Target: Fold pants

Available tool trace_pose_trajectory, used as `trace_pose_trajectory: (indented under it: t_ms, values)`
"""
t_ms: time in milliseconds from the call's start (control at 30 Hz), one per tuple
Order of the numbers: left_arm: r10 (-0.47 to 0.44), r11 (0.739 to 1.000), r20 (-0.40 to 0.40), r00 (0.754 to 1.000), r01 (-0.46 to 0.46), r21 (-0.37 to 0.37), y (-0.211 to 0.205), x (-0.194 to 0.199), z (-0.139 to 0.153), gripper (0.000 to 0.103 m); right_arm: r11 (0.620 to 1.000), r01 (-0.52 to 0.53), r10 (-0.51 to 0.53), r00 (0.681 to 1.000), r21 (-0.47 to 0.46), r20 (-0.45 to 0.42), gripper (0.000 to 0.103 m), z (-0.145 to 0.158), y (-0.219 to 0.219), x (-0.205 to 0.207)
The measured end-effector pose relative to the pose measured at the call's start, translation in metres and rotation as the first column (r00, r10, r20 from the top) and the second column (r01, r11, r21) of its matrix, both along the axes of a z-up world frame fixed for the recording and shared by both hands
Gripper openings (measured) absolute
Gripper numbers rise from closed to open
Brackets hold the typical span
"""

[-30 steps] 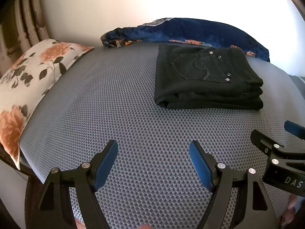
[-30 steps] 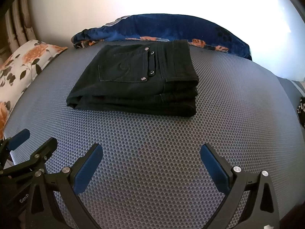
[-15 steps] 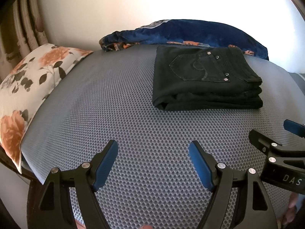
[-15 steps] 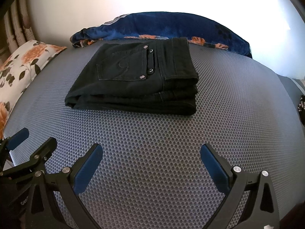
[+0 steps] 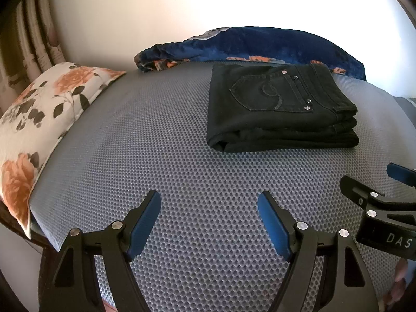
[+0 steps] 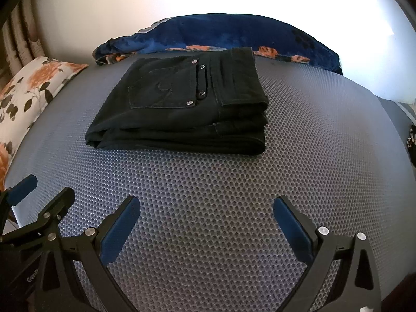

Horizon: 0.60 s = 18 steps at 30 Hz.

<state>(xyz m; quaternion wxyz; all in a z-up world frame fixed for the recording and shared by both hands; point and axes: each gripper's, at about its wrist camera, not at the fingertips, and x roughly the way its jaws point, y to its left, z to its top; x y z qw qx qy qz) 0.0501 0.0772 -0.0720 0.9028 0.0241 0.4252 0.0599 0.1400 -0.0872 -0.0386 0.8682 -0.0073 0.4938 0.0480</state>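
Pants (image 6: 182,109) lie folded between pillow (image 5: 39,119) and blanket (image 6: 221,35); both claws wide, empty.

The floral pillow (image 5: 39,130) runs off the left edge in both views, so its full length is hidden. Behind the folded black jeans (image 5: 275,109), the lower edge of the blue floral blanket (image 5: 260,44) is covered, and the wall beyond is washed out by glare. The right gripper (image 5: 390,202) is cut off at the right edge of the left wrist view; only one finger shows whole. A small black-and-white patterned thing (image 6: 412,140) at the right edge is too cropped to identify. The bed (image 6: 208,195) shows only its grey mesh top.
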Motion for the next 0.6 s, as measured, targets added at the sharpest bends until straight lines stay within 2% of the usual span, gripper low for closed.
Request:
trace_pose_trajectory:
  t_ms: [600]
  values:
    - [0.003, 1.0, -0.001, 1.0, -0.003, -0.018, 0.01, 0.006, 0.006, 0.078, 1.0, 0.008, -0.008, 1.0, 0.004, 0.006, 0.101, 0.002, 0.0, 0.004]
